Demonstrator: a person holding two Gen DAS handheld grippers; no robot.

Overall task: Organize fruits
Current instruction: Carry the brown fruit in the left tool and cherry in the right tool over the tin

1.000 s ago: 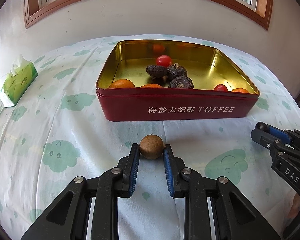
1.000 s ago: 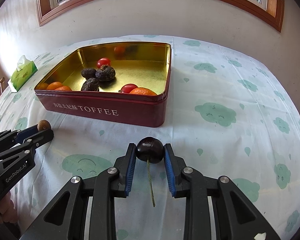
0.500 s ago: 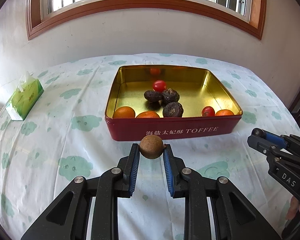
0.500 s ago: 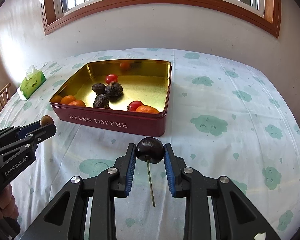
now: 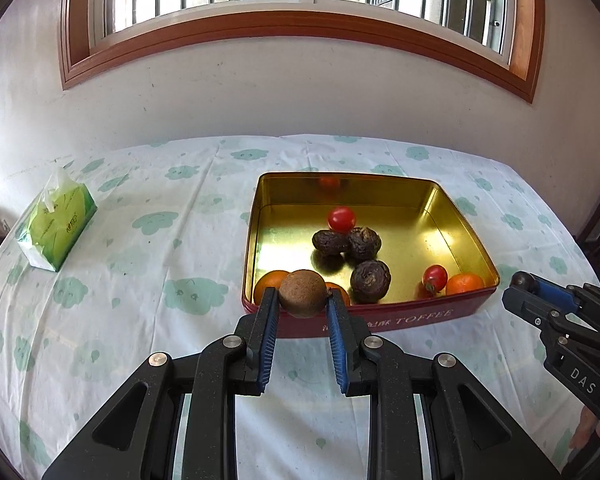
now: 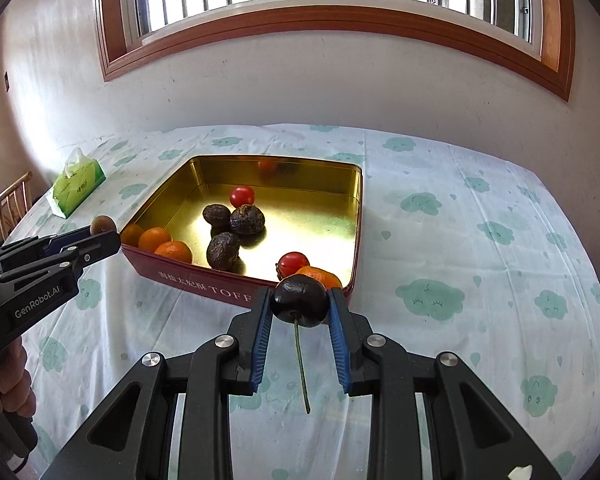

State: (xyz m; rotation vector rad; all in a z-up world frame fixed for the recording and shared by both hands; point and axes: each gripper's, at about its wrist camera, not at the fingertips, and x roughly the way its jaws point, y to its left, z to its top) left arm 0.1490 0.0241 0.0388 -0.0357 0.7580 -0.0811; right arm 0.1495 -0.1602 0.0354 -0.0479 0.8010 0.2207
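Observation:
My left gripper (image 5: pixel 302 300) is shut on a round brown fruit (image 5: pixel 302 293), held in the air just in front of the near left wall of the red toffee tin (image 5: pixel 400 322). My right gripper (image 6: pixel 299 303) is shut on a dark cherry (image 6: pixel 299 300) whose green stem (image 6: pixel 301 364) hangs down, close to the tin's (image 6: pixel 204 288) near right corner. Inside the gold tin lie three wrinkled dark fruits (image 5: pixel 370 281), two cherry tomatoes (image 5: pixel 341 219) and several small oranges (image 5: pixel 465 283). Each gripper shows at the edge of the other's view.
A green tissue pack (image 5: pixel 54 228) lies at the far left of the table, which is covered by a white cloth with green cloud prints (image 5: pixel 152 280). A white wall and a wood-framed window stand behind. A chair back (image 6: pixel 10 204) shows at the left edge.
Both grippers have risen with their fruits still gripped. The tin now sits lower and smaller in both views, and more of the window shows.

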